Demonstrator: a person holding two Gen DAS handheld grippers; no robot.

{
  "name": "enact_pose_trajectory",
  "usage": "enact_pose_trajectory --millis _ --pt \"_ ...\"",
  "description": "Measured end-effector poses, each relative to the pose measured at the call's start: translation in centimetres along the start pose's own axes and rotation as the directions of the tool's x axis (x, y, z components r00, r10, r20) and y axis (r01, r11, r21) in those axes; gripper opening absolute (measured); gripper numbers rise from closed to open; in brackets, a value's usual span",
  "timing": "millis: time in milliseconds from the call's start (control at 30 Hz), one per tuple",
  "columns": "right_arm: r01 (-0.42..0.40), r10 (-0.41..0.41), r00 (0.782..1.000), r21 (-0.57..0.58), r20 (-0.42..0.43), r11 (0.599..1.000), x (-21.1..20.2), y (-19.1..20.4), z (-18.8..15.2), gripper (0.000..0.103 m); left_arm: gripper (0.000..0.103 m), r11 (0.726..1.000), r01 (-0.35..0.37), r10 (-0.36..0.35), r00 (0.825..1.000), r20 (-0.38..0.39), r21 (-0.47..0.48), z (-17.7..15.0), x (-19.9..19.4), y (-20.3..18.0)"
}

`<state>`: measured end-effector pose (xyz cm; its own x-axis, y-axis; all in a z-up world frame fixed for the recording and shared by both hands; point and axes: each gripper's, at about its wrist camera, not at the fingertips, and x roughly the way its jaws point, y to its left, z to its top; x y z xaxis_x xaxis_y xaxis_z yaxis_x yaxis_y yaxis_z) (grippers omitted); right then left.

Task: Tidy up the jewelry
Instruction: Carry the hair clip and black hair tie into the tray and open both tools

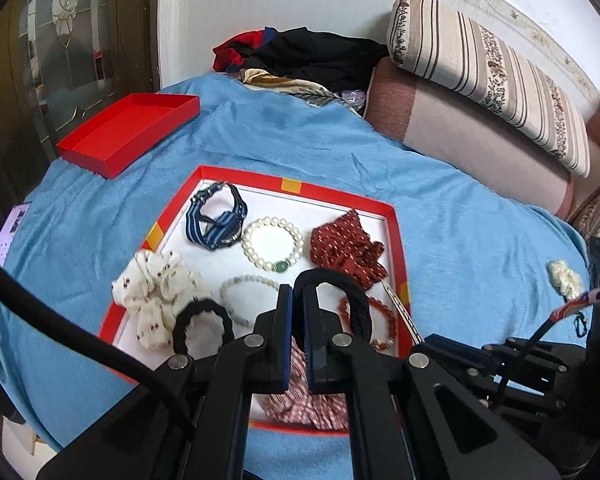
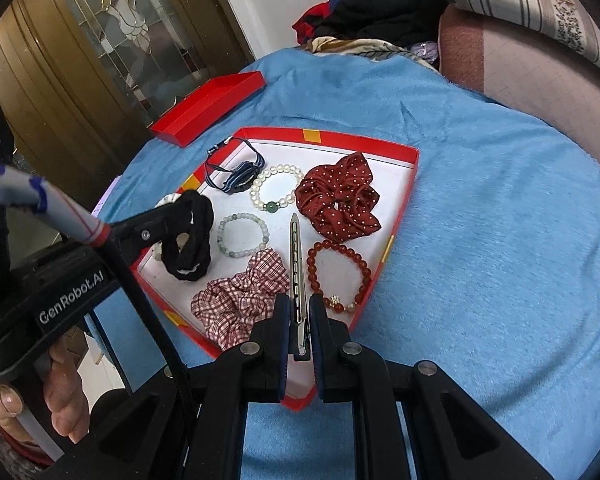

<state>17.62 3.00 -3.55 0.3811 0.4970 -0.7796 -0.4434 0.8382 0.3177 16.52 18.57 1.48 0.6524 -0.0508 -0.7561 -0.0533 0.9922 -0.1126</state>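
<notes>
Mostly sorted, by the look of it: shallow red-rimmed white tray [image 2: 410, 168] on the blue fleece blanket [image 2: 500, 220] already carrying a dark red dotted scrunchie [image 2: 336, 198], white pearl bracelet [image 2: 276, 188], pale green bead bracelet [image 2: 243, 236], red bead bracelet [image 2: 340, 276], checked pink scrunchie [image 2: 240, 300], cream scrunchie [image 1: 156, 292] and striped blue band [image 1: 216, 220]. Left gripper [image 1: 298, 300] closed on a black hair tie [image 1: 336, 296] above the tray; right gripper [image 2: 299, 312] clamped on a slim silver hair clip [image 2: 296, 264] over the tray's near edge. Left to place, likely: those two, plus a small cream piece [image 1: 565, 278] out on the blanket. Little bare floor inside the tray; ample blanket to the right; empty red lid [image 2: 208, 108] far left, near the blanket's edge.
</notes>
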Motion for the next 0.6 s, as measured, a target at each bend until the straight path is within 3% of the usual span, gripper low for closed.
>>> enact_pose_trajectory --millis 600 --pt "0.006 -0.006 1.0 0.016 -0.021 1.0 3.0 -0.5 1.6 0.011 0.004 0.995 -0.091 0.092 0.996 -0.013 0.047 4.1 5.1 1.8"
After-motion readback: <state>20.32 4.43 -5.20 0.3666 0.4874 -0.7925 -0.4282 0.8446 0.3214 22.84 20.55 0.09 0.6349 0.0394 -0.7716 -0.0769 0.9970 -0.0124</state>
